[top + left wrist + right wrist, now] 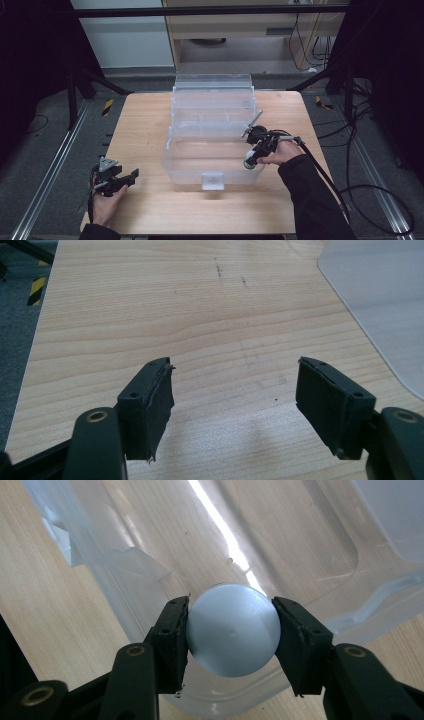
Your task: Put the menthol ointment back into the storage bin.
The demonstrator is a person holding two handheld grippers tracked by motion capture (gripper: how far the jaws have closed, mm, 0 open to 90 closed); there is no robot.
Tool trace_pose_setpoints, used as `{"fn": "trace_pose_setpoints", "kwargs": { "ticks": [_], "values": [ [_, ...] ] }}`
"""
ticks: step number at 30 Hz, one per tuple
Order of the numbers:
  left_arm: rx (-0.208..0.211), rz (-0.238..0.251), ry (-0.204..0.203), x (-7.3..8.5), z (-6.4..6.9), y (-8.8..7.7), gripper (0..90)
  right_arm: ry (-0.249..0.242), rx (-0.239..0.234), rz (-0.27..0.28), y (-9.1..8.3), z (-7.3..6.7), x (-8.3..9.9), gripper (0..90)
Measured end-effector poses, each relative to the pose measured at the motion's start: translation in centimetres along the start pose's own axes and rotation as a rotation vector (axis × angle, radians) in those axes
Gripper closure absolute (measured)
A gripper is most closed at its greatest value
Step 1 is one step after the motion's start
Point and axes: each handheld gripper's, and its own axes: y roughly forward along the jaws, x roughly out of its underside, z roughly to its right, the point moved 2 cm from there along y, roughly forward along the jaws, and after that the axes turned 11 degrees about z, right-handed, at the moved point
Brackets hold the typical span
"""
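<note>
The right gripper has both pads pressed against the sides of a pale grey-blue ball, holding it firmly. In the right gripper view the ball hangs above the near right corner of a clear plastic storage bin, with the bin's rounded rim curving just below and beside the jaws. From the high view, that gripper sits at the bin's front right corner, the wooden table open to its right. The left gripper has its jaws spread wide with nothing between them, only bare tabletop ahead. It rests low near the table's front left corner, well apart from the bin, whose edge shows at the far right.
</note>
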Motion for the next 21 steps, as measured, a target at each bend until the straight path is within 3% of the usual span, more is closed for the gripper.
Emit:
{"fn": "trace_pose_setpoints", "kwargs": {
  "ticks": [21],
  "values": [
    [-0.001, 0.003, 0.002, 0.0, 0.1, -0.1, 30.7, -0.011, 0.007, -0.009, 1.2, 0.0, 1.4, 50.4]
  ]
}}
